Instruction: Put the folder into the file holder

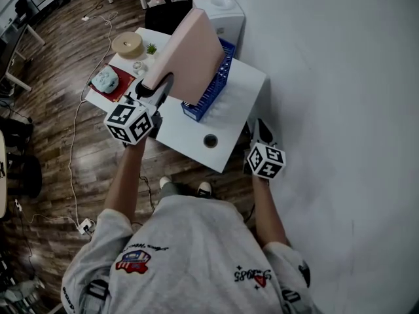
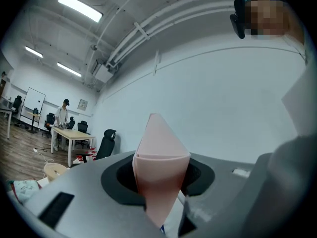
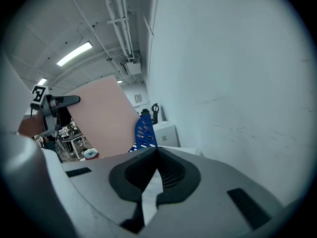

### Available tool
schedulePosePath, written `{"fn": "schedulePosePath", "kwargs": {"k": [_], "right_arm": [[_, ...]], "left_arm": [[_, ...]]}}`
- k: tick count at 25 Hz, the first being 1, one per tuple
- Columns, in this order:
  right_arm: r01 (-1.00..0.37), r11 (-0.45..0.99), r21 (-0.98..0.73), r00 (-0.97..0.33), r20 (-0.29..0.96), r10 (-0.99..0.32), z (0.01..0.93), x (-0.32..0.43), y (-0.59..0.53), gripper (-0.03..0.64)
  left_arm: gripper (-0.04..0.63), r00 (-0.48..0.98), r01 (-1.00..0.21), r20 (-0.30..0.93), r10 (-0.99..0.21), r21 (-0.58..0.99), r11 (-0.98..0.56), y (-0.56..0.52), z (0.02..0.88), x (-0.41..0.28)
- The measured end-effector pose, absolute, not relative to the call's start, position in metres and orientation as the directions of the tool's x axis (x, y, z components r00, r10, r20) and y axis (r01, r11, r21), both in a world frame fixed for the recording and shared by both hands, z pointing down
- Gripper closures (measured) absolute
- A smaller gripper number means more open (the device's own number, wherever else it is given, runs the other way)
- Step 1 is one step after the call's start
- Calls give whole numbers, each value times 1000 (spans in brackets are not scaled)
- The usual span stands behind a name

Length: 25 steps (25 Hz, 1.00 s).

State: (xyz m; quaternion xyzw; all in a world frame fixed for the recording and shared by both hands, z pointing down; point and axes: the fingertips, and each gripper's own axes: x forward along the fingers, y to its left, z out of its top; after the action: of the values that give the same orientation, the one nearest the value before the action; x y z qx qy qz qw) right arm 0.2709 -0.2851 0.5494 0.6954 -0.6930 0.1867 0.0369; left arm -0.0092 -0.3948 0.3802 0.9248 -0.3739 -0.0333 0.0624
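Note:
A large pink folder [image 1: 190, 51] stands tilted over the blue file holder [image 1: 213, 87] on the white table [image 1: 190, 133]. My left gripper [image 1: 157, 90] is shut on the folder's near edge; in the left gripper view the pink folder [image 2: 161, 182] fills the gap between the jaws. The folder's lower edge meets the holder's left side; I cannot tell whether it is inside. My right gripper [image 1: 260, 131] hangs at the table's right edge, apart from both, shut with nothing in it. From the right gripper view the folder [image 3: 101, 125] and the holder [image 3: 144, 130] lie ahead to the left.
A white appliance [image 1: 222, 12] stands behind the holder against the wall. A round wooden roll [image 1: 127, 44], a small plant [image 1: 152, 48] and a pale cap [image 1: 105, 80] lie at the table's left end. A cable hole [image 1: 210, 140] sits near the front edge.

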Motion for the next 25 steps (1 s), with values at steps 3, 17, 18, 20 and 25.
{"fn": "schedulePosePath", "kwargs": {"k": [3,17,18,20,25], "right_arm": [[-977,-53,-207,-15,316,-949,550,277,-285,615],[-972,-105,-209,27,345,-938,564,294,-287,615],[-972,-106,-209,29,345,-938,565,294,-287,615],[-972,-110,-208,31,348,-937,565,295,-287,615],[-970,-125,-207,44,356,-933,570,302,-288,615]], "left_arm": [[445,728,-679,7,-686,147,-719,-401,391,0],[443,747,-665,113,-655,150,-732,-425,439,24],[443,747,-664,119,-654,152,-732,-426,442,25],[443,746,-665,128,-653,160,-729,-428,447,26],[442,747,-665,149,-648,165,-728,-436,457,32]]}}
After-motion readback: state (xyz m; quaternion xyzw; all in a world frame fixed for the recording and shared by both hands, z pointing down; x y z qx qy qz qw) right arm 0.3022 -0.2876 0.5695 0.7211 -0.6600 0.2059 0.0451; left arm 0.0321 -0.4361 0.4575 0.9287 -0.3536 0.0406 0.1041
